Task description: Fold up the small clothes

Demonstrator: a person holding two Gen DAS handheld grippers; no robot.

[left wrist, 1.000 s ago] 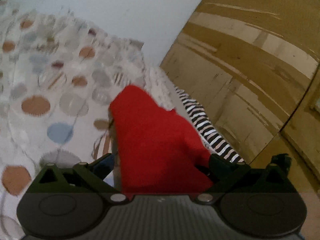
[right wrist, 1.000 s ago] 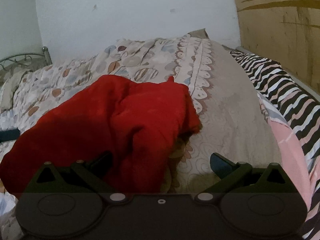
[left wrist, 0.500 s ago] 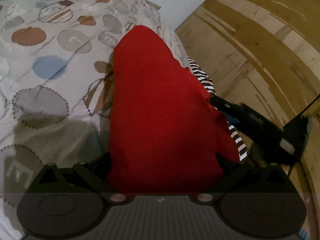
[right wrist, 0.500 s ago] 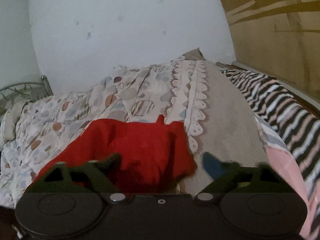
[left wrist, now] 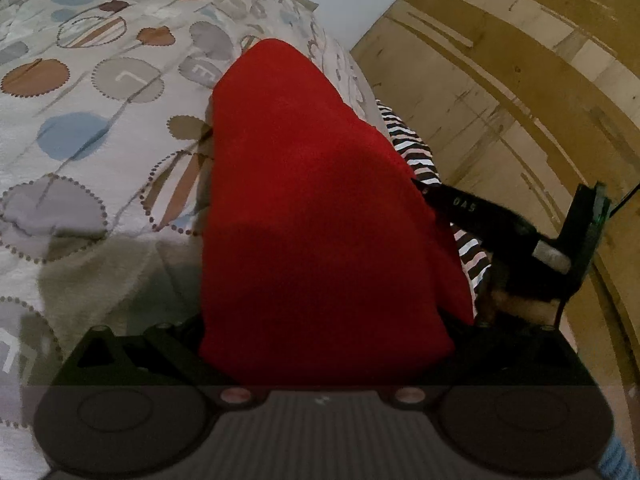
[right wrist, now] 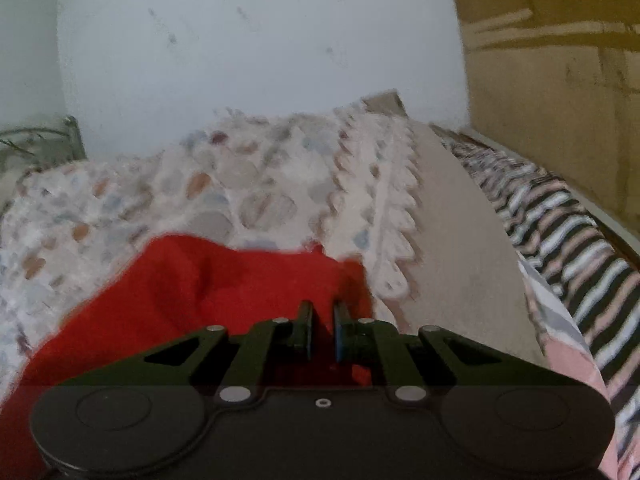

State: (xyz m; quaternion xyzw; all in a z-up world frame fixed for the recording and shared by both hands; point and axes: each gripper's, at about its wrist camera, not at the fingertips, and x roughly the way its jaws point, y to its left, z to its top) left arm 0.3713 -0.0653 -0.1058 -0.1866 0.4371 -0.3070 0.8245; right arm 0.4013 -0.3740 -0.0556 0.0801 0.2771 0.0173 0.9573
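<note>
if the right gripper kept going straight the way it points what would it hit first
Most likely the red garment: the right gripper has just closed, and red cloth lies between and ahead of its fingers. Beyond that is the patterned bedspread, though depth is unclear.

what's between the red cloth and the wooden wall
In the left wrist view, striped bedding and the right hand-held gripper lie between the red cloth and the wooden wall.
</note>
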